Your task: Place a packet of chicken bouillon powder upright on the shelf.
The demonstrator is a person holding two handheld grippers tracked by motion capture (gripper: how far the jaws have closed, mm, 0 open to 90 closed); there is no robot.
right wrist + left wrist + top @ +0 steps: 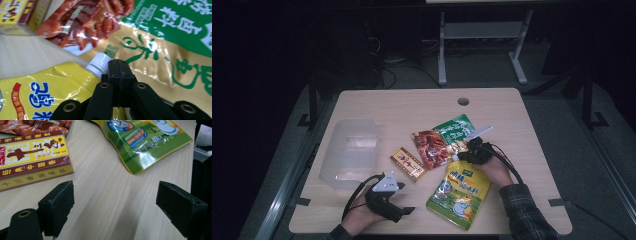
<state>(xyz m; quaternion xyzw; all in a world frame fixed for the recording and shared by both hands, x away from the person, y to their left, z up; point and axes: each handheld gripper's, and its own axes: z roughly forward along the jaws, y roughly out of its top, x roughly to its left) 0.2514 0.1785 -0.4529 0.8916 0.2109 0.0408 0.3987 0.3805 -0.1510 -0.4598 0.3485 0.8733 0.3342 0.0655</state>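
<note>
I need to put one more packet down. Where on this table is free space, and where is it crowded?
Free: the far strip of the table around the round hole, and the right edge beyond the green packet. Between the clear plastic bin and the yellow-red box is a narrow gap. Crowded: the centre, where red snack packet, green packet and yellow spouted pouch overlap.

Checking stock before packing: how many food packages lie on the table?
4: yellow spouted pouch nearest the person, red snack bag mid-table, green bag behind it, small box left of them. None seems hidden.

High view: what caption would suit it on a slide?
Left gripper open; right gripper shut beside yellow pouch, near clear plastic tub.
</note>
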